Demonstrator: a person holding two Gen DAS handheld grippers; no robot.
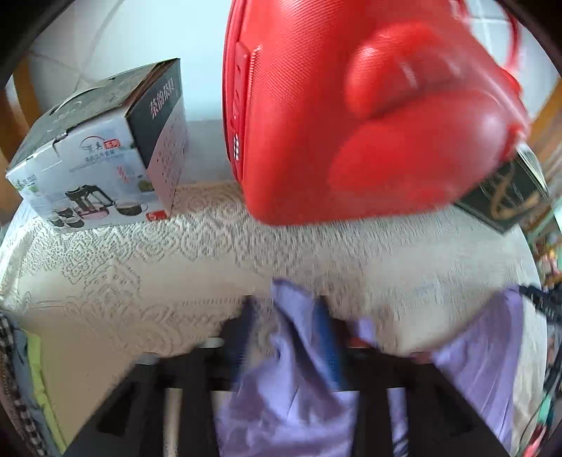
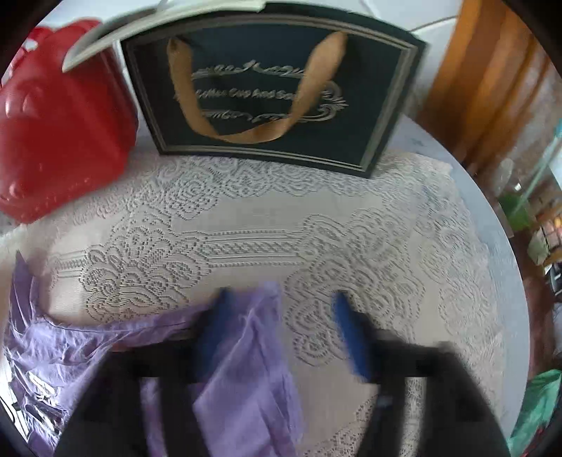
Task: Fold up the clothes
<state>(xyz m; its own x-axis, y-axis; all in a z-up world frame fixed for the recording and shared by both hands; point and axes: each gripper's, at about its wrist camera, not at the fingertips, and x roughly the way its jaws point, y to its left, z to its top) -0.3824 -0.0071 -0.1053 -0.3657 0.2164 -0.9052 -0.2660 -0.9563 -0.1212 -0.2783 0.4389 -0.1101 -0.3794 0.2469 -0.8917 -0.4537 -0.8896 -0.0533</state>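
Thin lilac fabric garment (image 2: 246, 369) lies crumpled on the lace-covered counter (image 2: 281, 228), near a red textured plastic case (image 1: 333, 105) and dark gift bag (image 2: 274, 88). Left hand-held gripper (image 1: 286, 330) and right hand-held gripper (image 2: 281, 323): jaws apart, cloth draped between, no clamping visible.

A lace-covered table (image 2: 316, 225) stands before a pale wall (image 1: 147, 31), beside an orange curtain (image 2: 484, 77).

One lilac garment (image 2: 246, 369), one red case (image 1: 351, 123), two boxes (image 1: 95, 154).
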